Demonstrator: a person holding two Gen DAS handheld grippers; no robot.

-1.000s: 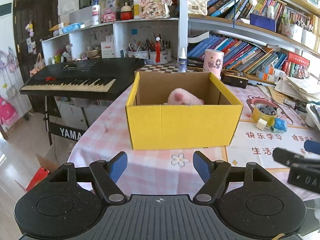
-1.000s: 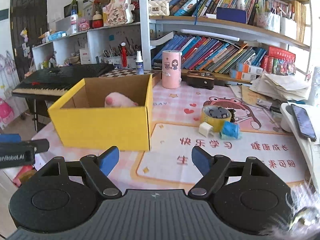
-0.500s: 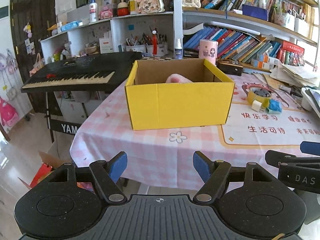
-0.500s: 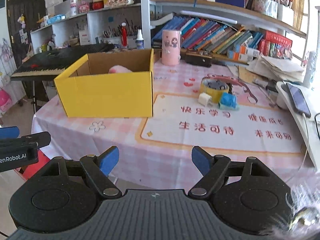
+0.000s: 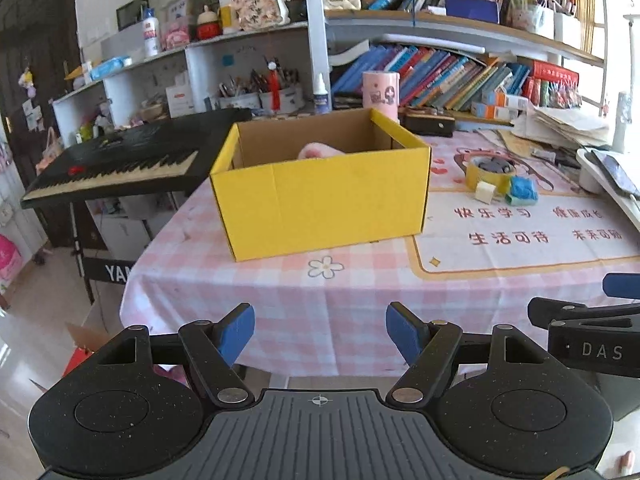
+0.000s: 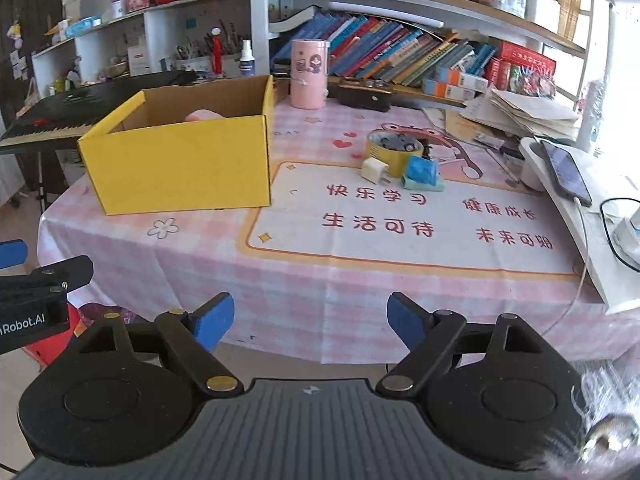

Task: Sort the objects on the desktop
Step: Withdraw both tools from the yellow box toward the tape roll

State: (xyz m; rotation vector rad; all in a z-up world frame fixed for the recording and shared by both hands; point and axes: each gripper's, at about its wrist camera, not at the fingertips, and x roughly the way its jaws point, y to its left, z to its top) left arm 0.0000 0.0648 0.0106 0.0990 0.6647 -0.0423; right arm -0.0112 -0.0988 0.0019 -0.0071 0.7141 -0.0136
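Desktop objects: tape roll (image 6: 394,147), white charger plug (image 6: 375,169) and blue bundle (image 6: 422,175) cluster on the mat, right of yellow box (image 6: 180,164).
Bearing: ahead, slightly right of right gripper (image 6: 310,318), the nearer one.
Left gripper (image 5: 320,332): spread, empty.
Right gripper: spread, empty.

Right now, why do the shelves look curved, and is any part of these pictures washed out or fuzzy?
Left wrist view: the fisheye lens bows the bookshelf, and daylight bleaches the upper right corner. Right wrist view: same bending, glare at the right edge by the phone, and a smeared blur in the bottom right corner. The yellow box stays sharp in both.
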